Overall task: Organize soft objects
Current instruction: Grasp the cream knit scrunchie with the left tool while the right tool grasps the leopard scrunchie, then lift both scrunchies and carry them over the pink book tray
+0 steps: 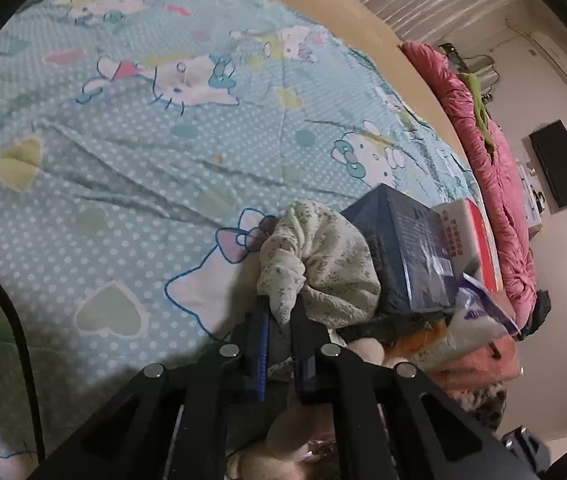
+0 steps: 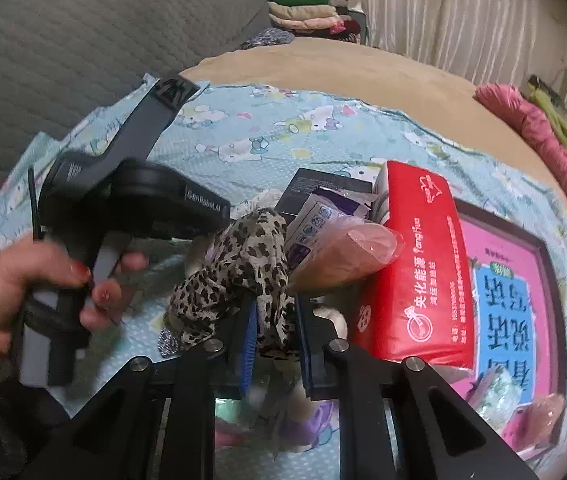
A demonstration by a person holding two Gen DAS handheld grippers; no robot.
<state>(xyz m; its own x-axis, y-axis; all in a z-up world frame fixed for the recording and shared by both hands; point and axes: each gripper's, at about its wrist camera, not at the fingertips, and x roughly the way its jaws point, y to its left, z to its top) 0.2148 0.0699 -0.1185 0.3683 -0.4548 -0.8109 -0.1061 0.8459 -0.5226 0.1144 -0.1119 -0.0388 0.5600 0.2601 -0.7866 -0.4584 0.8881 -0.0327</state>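
Note:
My left gripper [image 1: 281, 316] is shut on a cream floral cloth [image 1: 323, 264] and holds it above the blue cartoon-print bed sheet [image 1: 123, 160], next to a dark blue box [image 1: 407, 248]. My right gripper [image 2: 275, 312] is shut on a leopard-print cloth [image 2: 243, 276] over a pile of items. The left gripper's body [image 2: 123, 208] shows in the right wrist view, held by a hand [image 2: 23, 284] at the left. A plush toy [image 1: 367, 350] and an orange soft item [image 1: 415, 340] lie under the left gripper.
A red tissue box [image 2: 415, 272], a pink book [image 2: 515, 304], a purple-white packet [image 2: 323, 216] and a bagged pinkish item [image 2: 347, 256] crowd the sheet's right side. A pink quilt [image 1: 495, 184] lies along the bed's edge. A grey quilted headboard [image 2: 83, 40] stands behind.

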